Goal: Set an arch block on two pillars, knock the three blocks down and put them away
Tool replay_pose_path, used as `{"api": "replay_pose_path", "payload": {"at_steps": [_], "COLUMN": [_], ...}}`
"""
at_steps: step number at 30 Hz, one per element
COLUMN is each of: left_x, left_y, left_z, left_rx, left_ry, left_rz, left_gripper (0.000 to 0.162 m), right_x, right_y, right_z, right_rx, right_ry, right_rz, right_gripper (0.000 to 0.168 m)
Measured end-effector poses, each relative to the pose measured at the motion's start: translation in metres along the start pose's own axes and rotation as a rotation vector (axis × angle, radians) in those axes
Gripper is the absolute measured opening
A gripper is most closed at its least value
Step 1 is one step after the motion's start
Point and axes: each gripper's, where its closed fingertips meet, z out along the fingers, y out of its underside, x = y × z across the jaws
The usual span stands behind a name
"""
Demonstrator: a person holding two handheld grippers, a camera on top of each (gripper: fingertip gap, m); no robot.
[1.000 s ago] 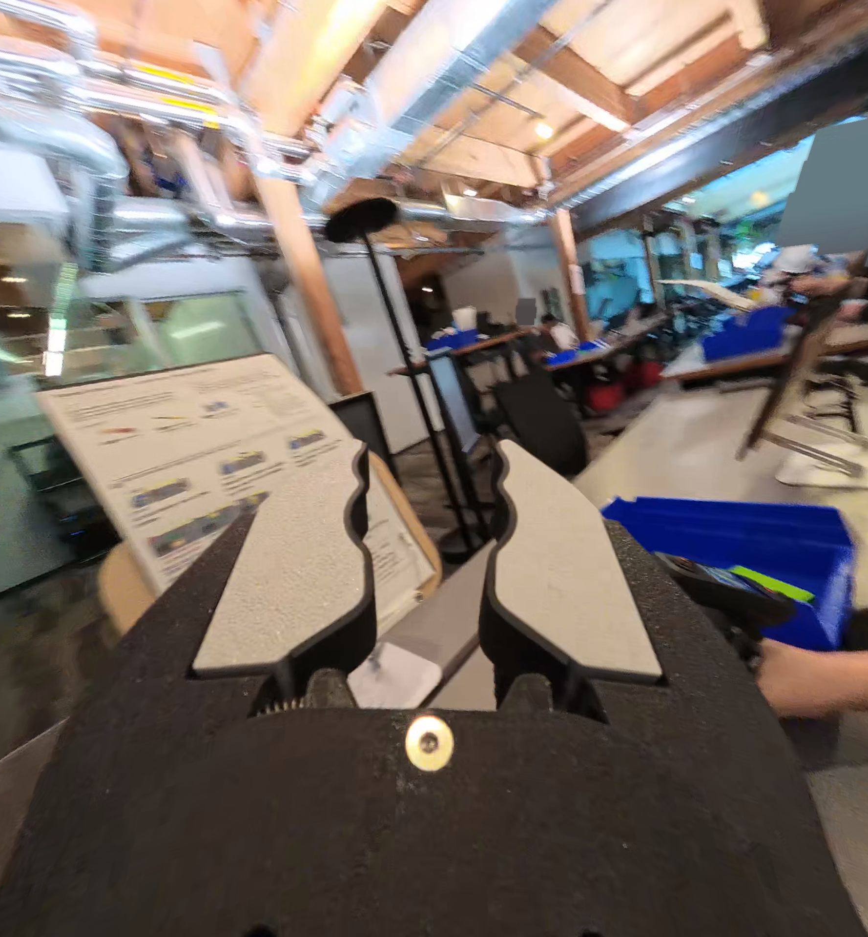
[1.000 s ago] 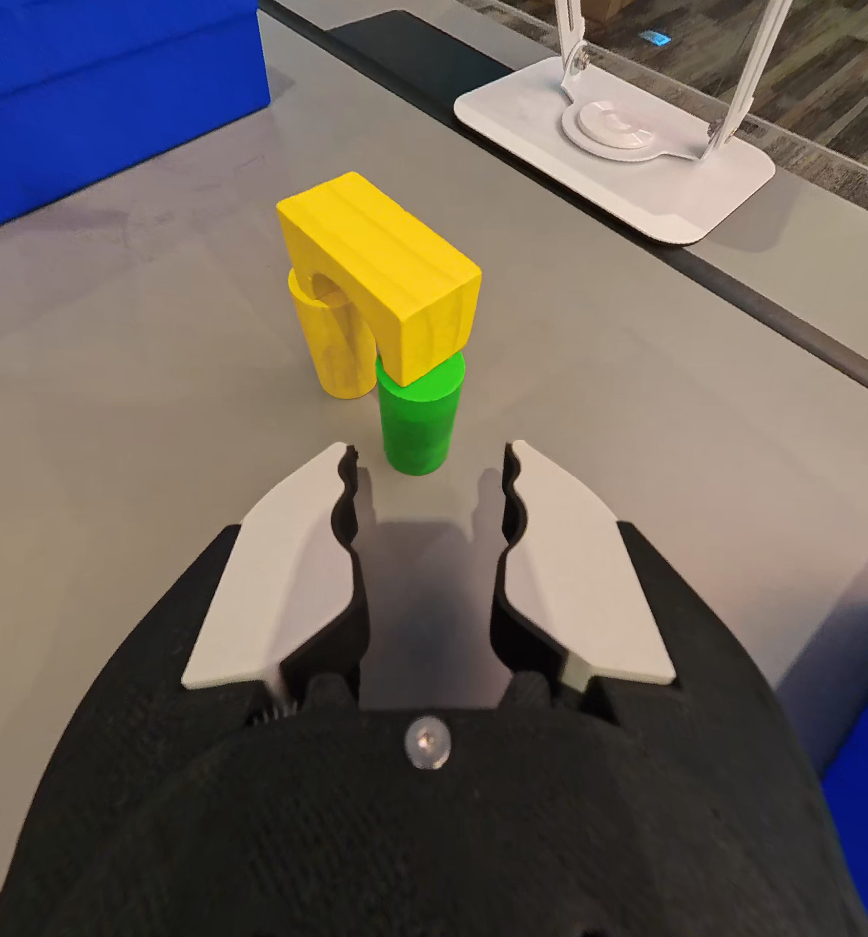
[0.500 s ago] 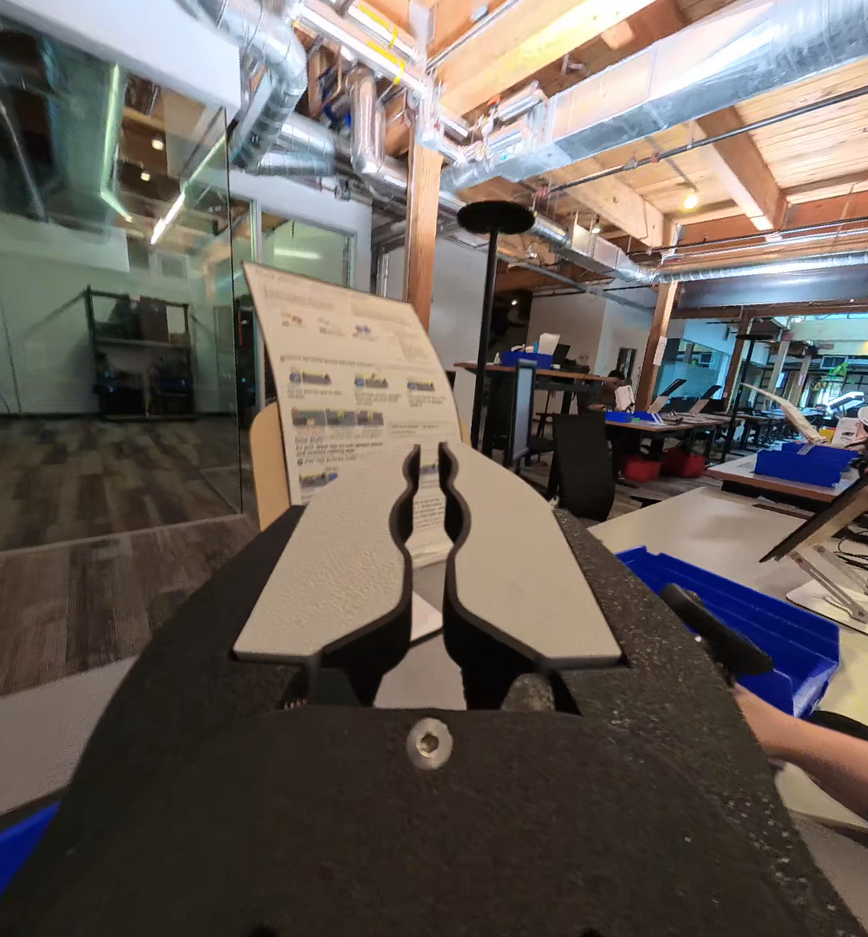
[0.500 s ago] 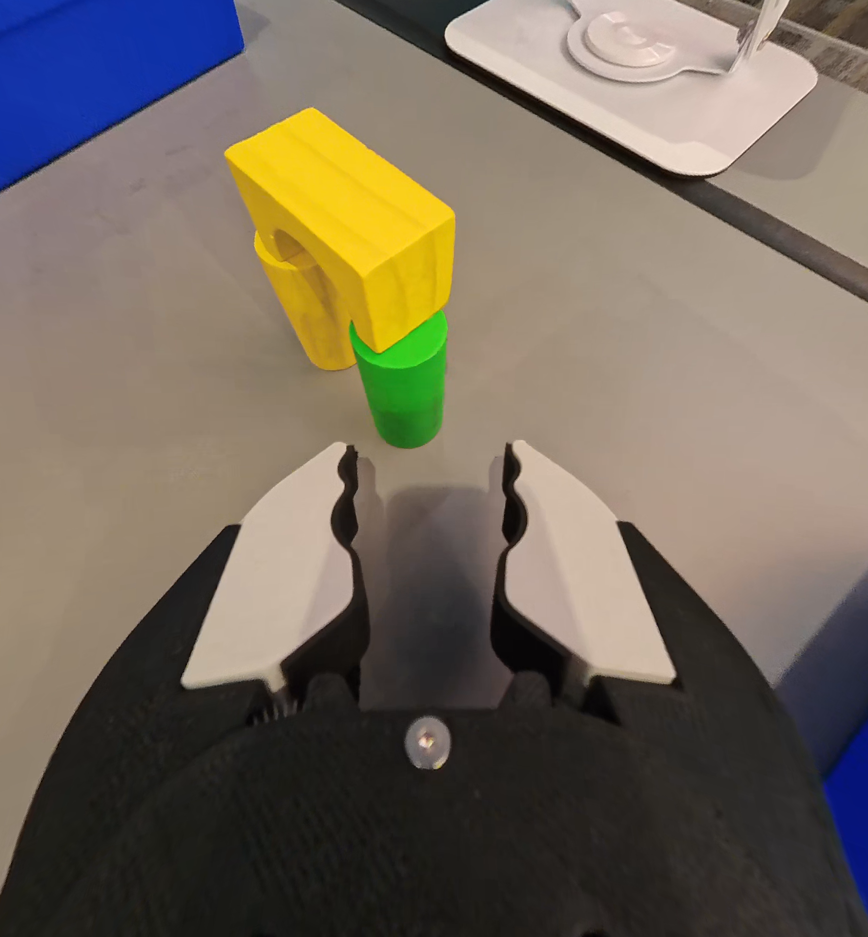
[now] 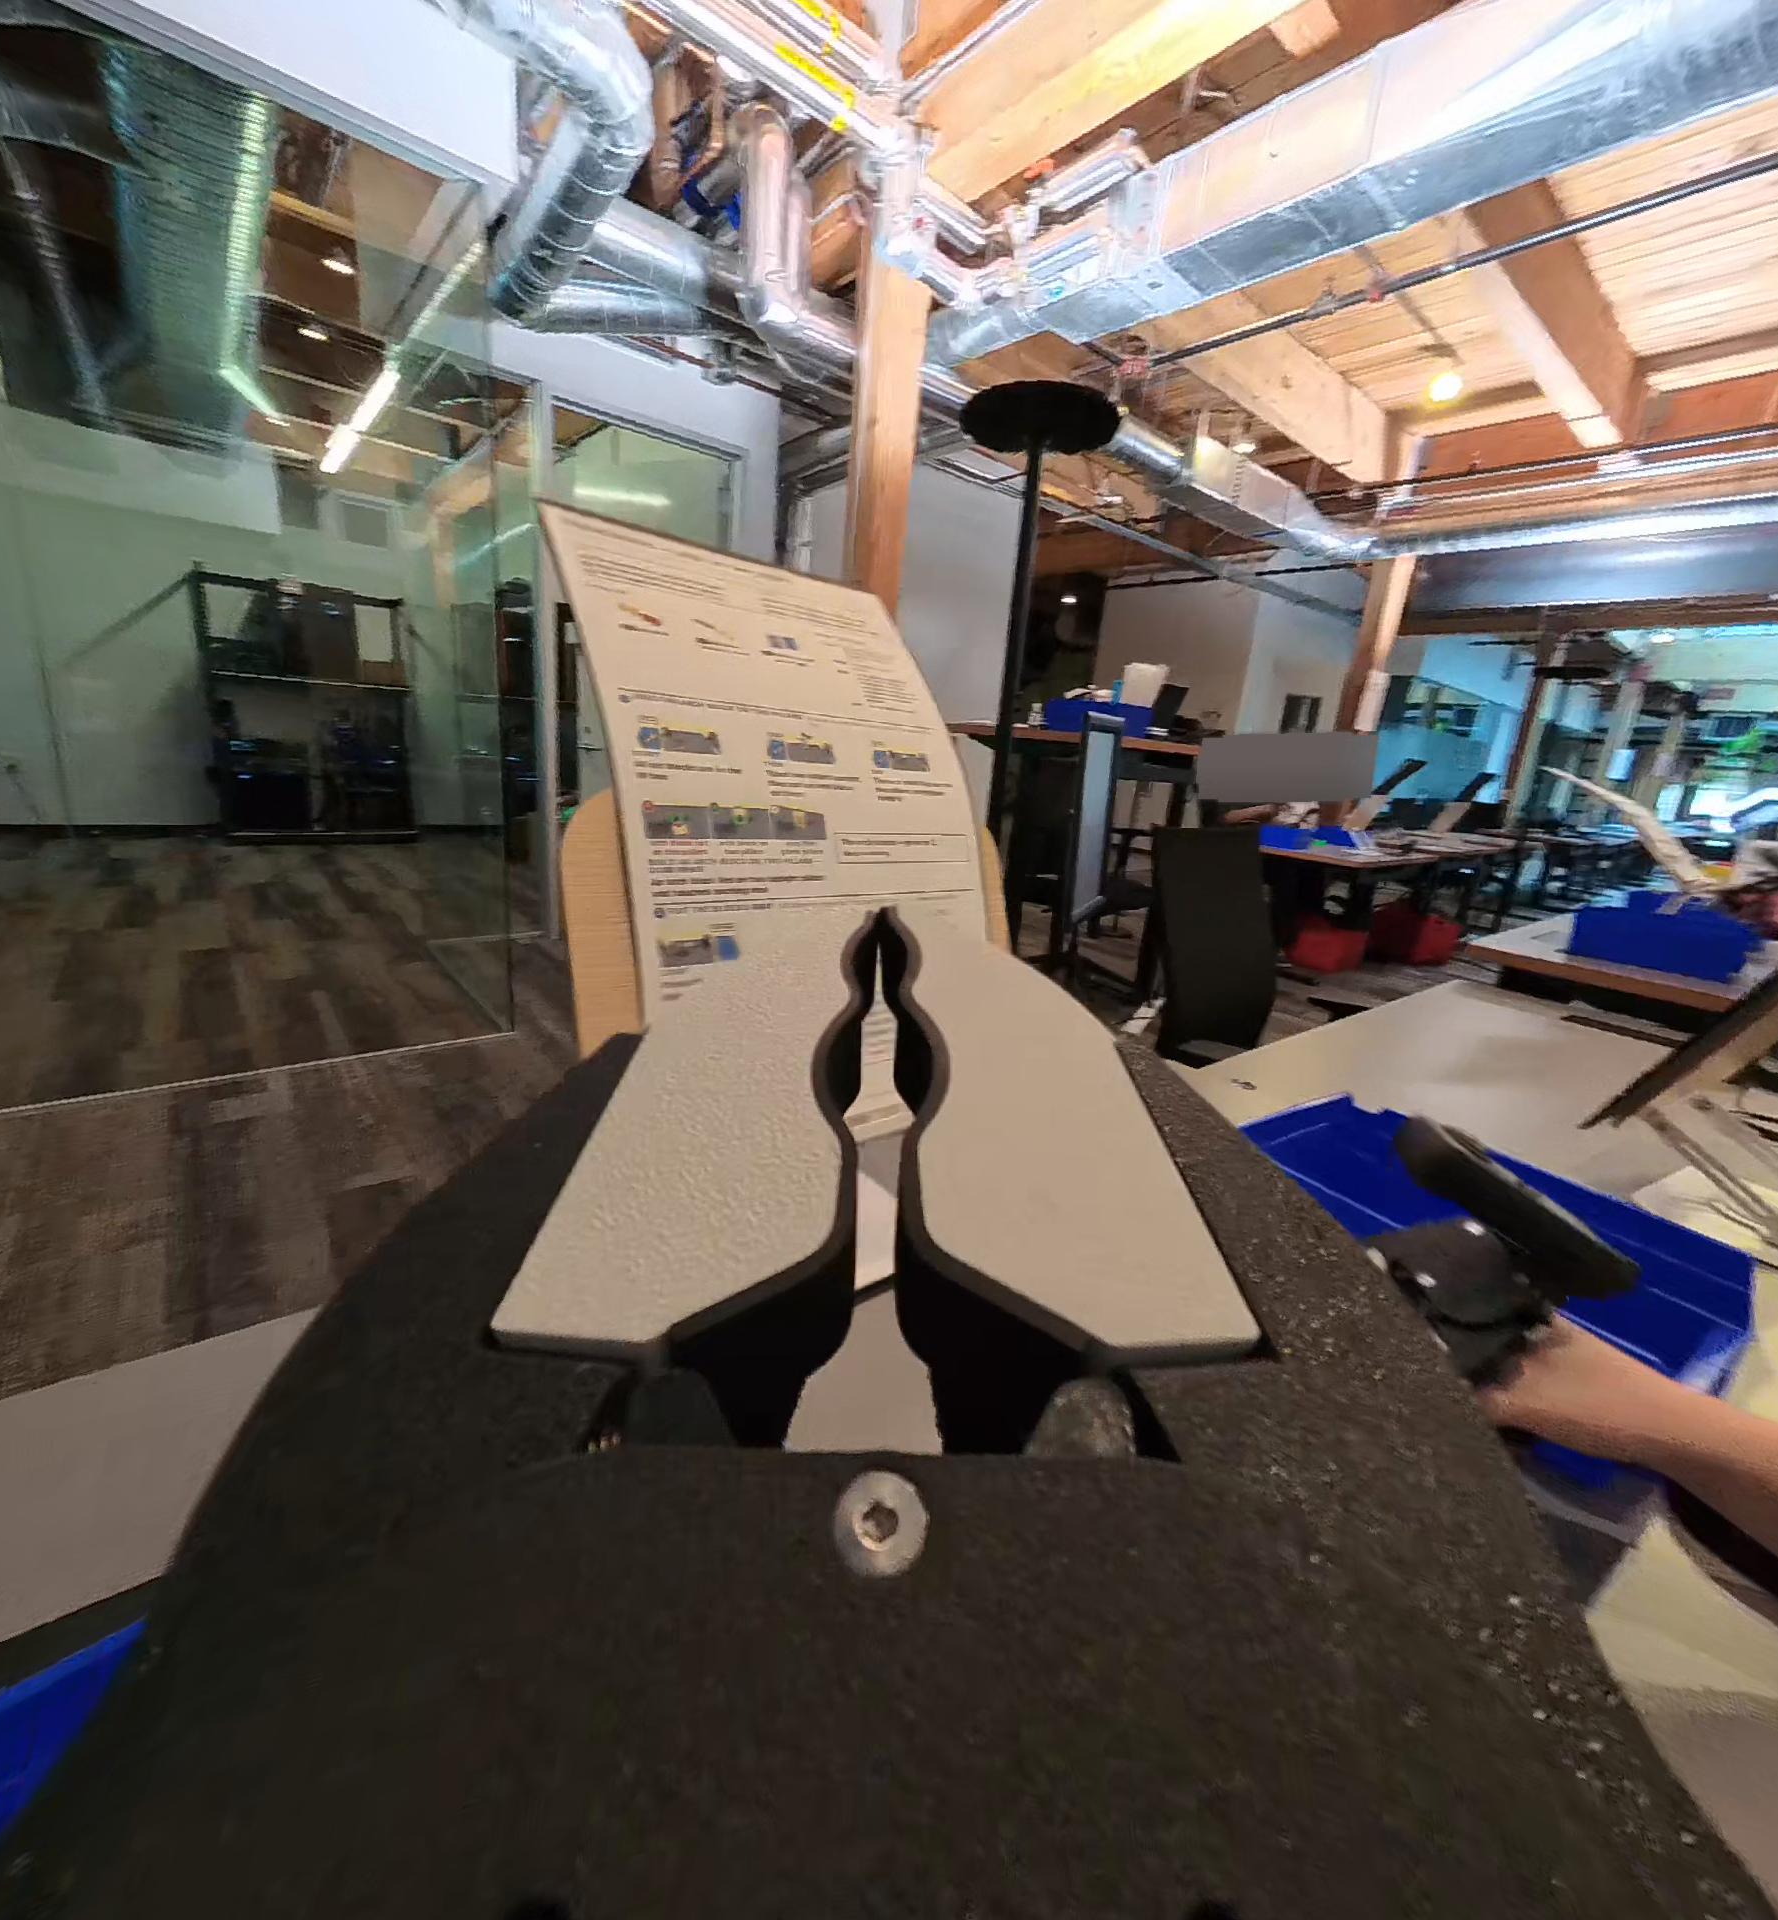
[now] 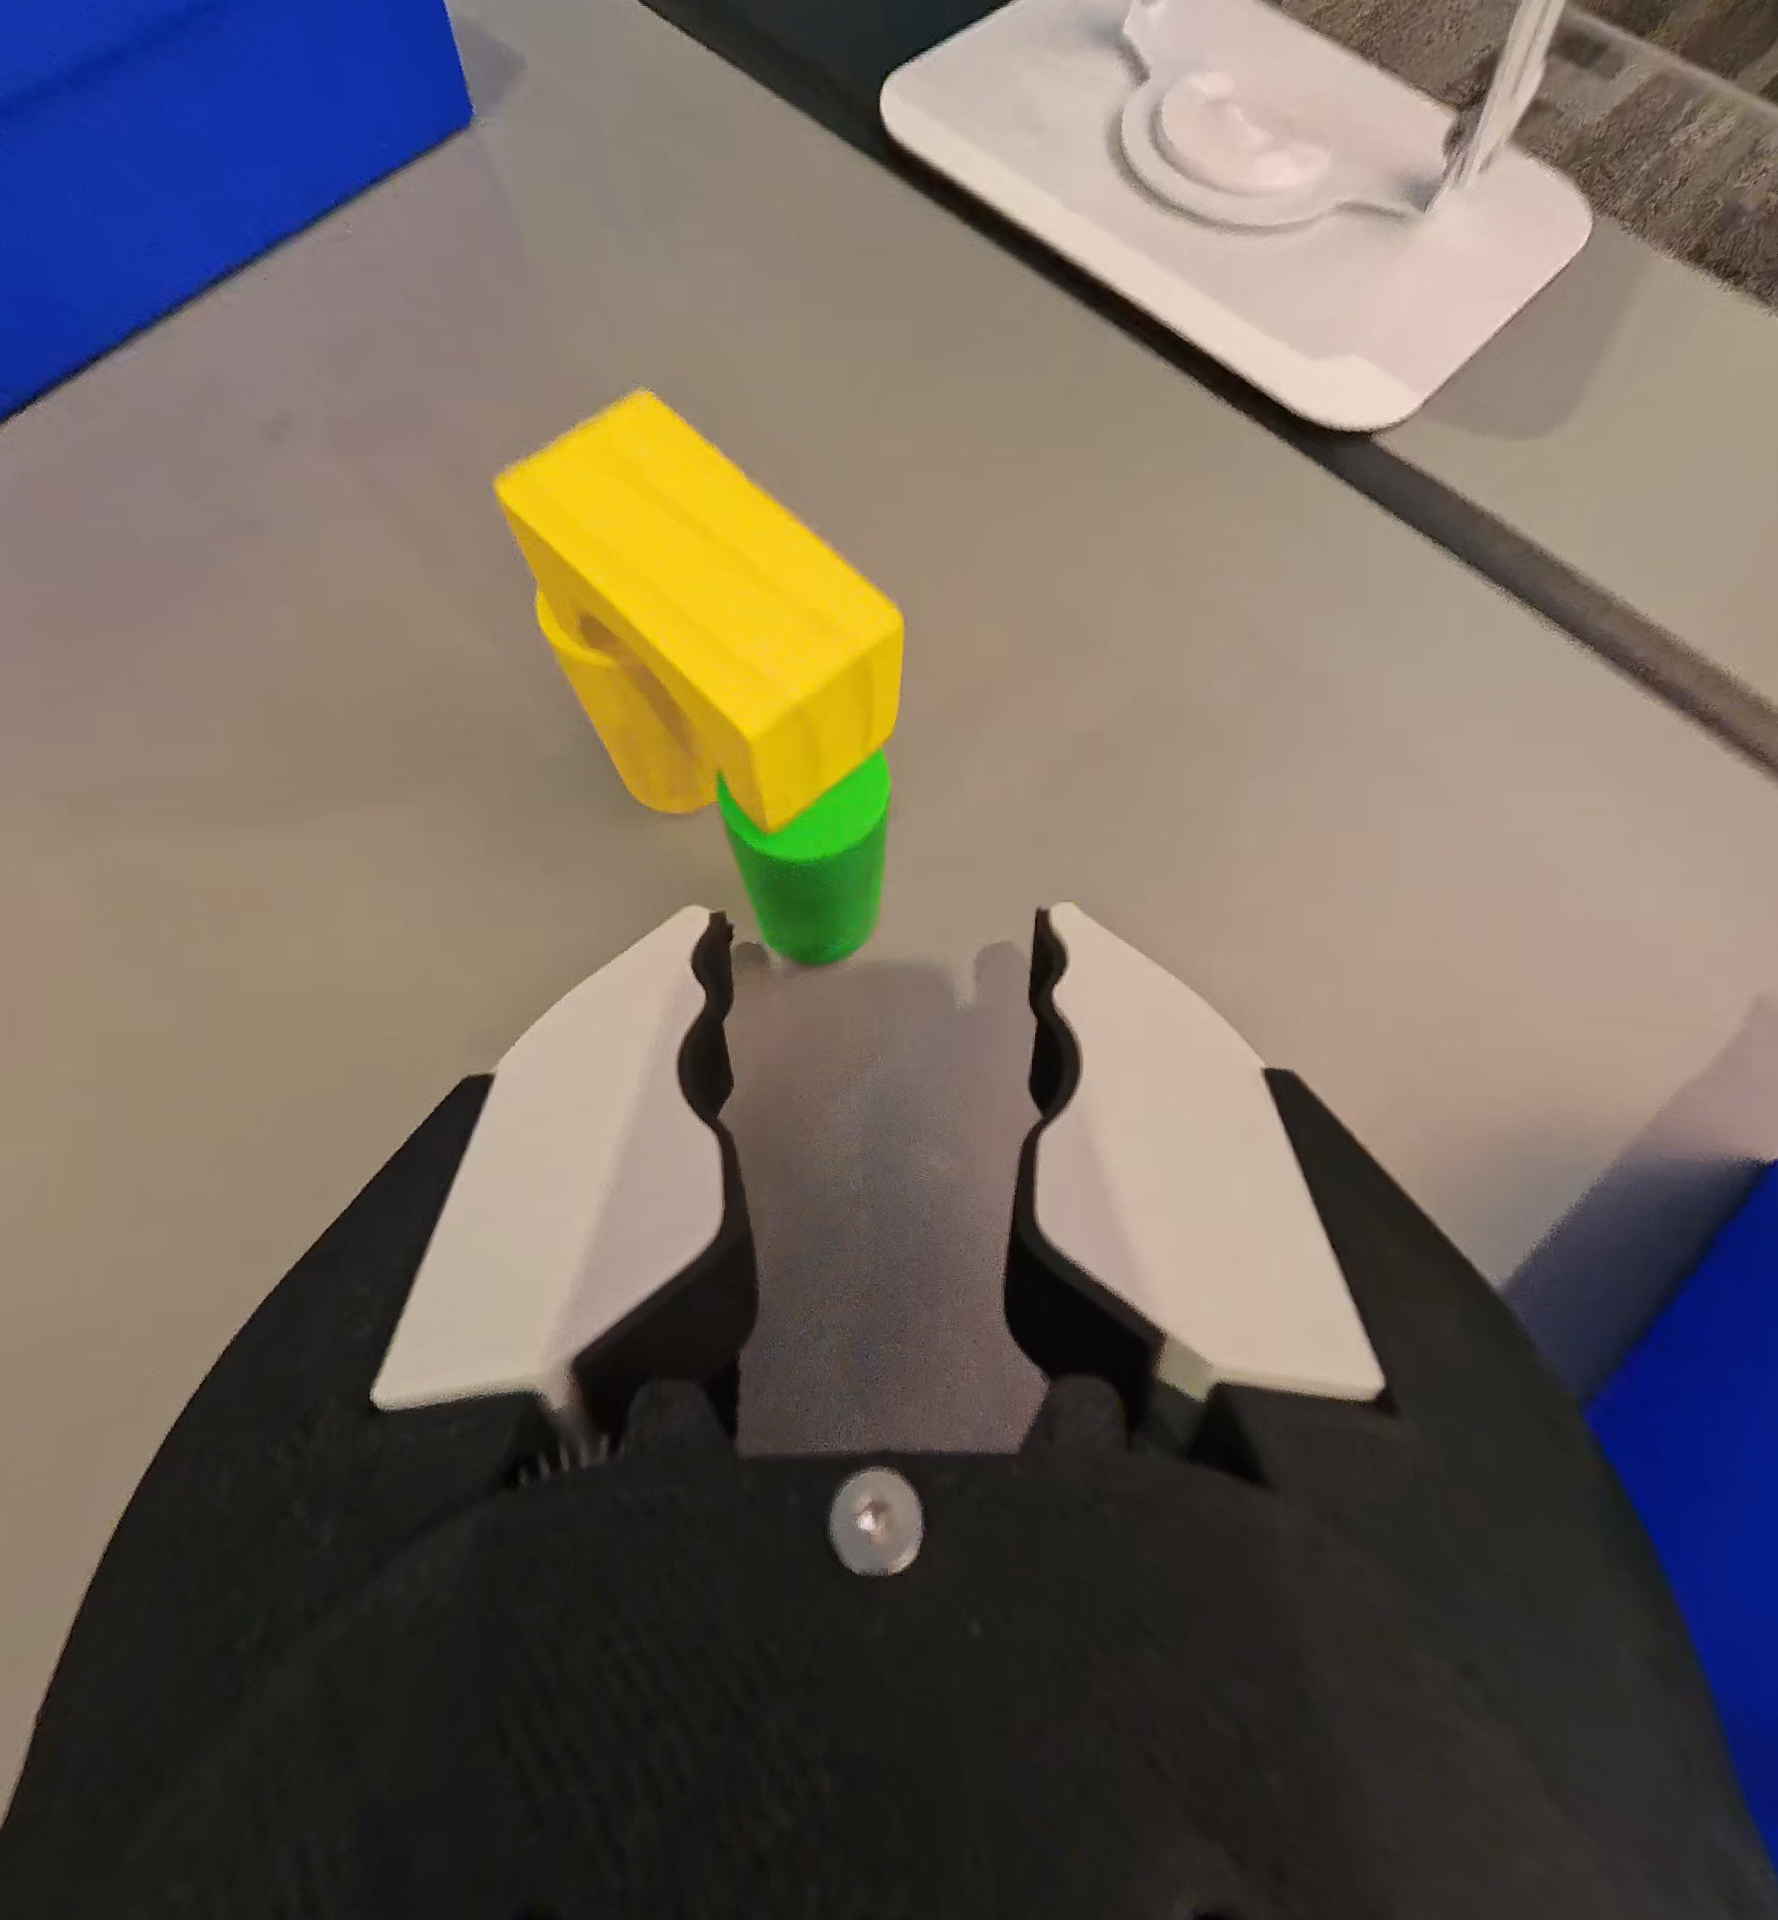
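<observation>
In the right wrist view a yellow arch block [image 6: 698,603] rests on two upright pillars, a yellow cylinder [image 6: 625,727] behind and a green cylinder [image 6: 812,883] in front, on the grey table [image 6: 241,935]. My right gripper [image 6: 880,925] is open and empty, its fingertips just short of the green pillar's base. My left gripper [image 5: 883,920] is shut and empty, raised and pointing out over the room, away from the blocks. The right gripper's handle [image 5: 1487,1247] and the hand holding it [image 5: 1633,1434] show at the right of the left wrist view.
A blue bin [image 6: 137,187] stands at the far left, another blue bin [image 6: 1747,1455] at the near right, and a white stand base [image 6: 1228,208] at the far right near the table edge. In the left wrist view an instruction sheet [image 5: 760,748] stands ahead, with a blue bin [image 5: 1643,1268] to the right. The yellow arch block [image 6: 698,603] is closer to my right gripper, around 5 centimetres from its tips; the left tips are 40 centimetres off.
My left gripper has shut and swung to face the room. My right gripper stayed open and moved closer to the green pillar. The stack still stands.
</observation>
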Motion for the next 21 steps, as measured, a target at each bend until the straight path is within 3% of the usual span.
{"api": "replay_pose_path", "payload": {"at_steps": [8,12,17,18,21], "left_x": [0.039,0.043,0.057,0.060,0.064], "left_y": [0.008,0.029,0.042,0.043,0.040], "left_z": [0.020,0.035,0.048,0.049,0.048], "left_rx": [-0.018,-0.091,-0.124,-0.130,-0.124], "left_ry": [0.117,0.102,0.141,0.142,0.121], "left_rz": [-0.045,-0.002,-0.020,-0.008,0.044], "left_gripper": [0.000,0.000,0.000,0.000,0.000], "right_x": [0.023,0.027,0.046,0.047,0.045], "right_y": [-0.046,-0.037,-0.011,-0.008,0.001], "right_z": [-0.032,-0.037,-0.029,-0.028,-0.023], "right_rx": [-0.228,-0.314,-0.385,-0.394,-0.416], "right_ry": [0.047,-0.015,0.026,0.017,-0.023], "right_rz": [-0.178,-0.119,-0.077,-0.055,-0.002], "right_gripper": [0.056,0.053,0.019,0.002,0.002]}}
